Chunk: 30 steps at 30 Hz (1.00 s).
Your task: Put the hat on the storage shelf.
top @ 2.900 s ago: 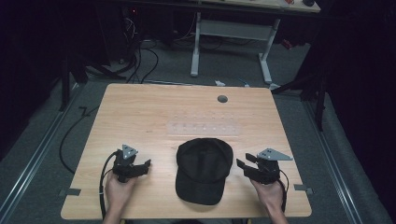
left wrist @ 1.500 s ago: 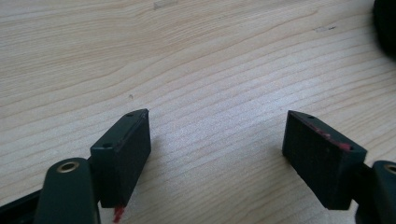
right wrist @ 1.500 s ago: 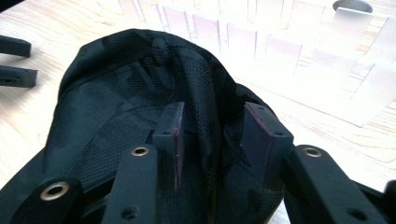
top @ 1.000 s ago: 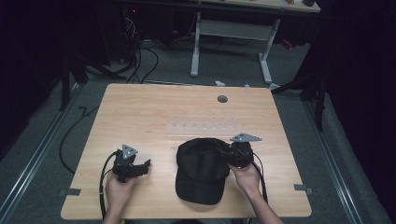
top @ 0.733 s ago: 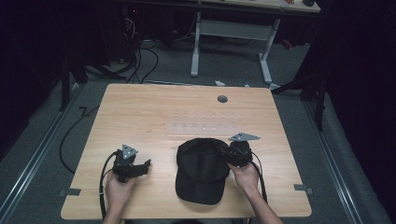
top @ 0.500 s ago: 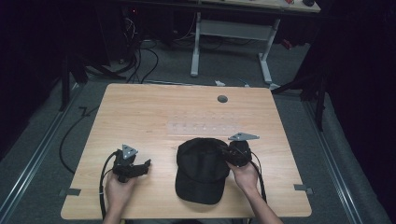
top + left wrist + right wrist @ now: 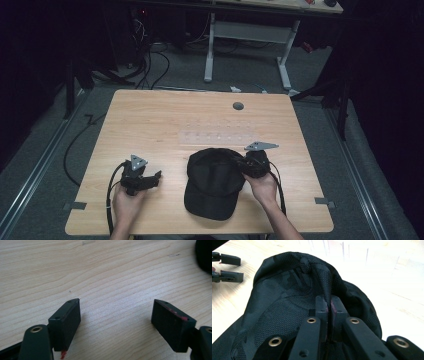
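Note:
A black baseball cap (image 7: 212, 182) lies on the wooden table (image 7: 165, 115), brim toward the front edge. My right gripper (image 7: 241, 166) is at the crown's right side. Its jaws have just been closing, and in the right gripper view my right gripper (image 7: 328, 305) is pinching a raised fold of the cap (image 7: 284, 302) between its pads. My left gripper (image 7: 153, 178) rests on the table left of the cap. In the left gripper view my left gripper (image 7: 116, 320) stands open over bare wood, with the cap's edge (image 7: 205, 255) at the top right.
A clear plastic strip (image 7: 220, 136) lies behind the cap, and a grey round cap (image 7: 238, 106) sits in the tabletop near the far edge. Grey tape tabs (image 7: 323, 201) mark the front corners. Beyond the table stand a white desk frame (image 7: 210, 50) and floor cables (image 7: 150, 60).
My right gripper came in from the right of the cap to its crown and shut on the fabric, lifting a fold. The left gripper has not moved.

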{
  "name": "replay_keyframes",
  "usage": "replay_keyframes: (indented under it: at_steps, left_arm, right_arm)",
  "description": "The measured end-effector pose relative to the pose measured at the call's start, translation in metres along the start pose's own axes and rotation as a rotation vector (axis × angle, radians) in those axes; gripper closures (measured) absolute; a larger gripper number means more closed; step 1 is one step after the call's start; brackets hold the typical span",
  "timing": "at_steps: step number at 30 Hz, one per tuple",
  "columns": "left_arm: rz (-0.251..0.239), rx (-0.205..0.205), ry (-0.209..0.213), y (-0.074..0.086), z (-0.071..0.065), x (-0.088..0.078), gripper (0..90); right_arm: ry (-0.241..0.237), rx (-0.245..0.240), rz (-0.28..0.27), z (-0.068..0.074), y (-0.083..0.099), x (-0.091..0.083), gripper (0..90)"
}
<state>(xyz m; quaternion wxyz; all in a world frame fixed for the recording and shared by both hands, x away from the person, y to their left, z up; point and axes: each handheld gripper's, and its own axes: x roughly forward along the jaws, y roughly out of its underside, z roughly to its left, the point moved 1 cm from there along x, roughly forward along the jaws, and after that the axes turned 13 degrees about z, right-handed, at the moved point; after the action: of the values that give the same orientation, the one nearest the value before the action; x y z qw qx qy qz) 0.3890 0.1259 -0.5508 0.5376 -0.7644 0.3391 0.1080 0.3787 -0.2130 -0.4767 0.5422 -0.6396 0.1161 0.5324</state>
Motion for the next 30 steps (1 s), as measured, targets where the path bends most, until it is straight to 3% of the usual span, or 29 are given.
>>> replay_keyframes:
  at_steps: [10, 20, 30]
  left_arm:
    - [0.002, 0.002, 0.001, 0.000, 0.000, 0.000, 23.6]
    - [0.012, 0.014, 0.010, 0.001, -0.002, 0.000, 20.8]
    - [0.033, 0.024, 0.020, 0.002, -0.003, -0.001, 21.4]
  right_arm:
    - [-0.041, -0.049, -0.042, 0.006, -0.003, -0.016, 86.7]
    - [-0.049, -0.114, -0.096, 0.006, -0.004, -0.033, 86.8]
    - [-0.047, -0.123, -0.126, 0.005, -0.009, -0.057, 86.8]
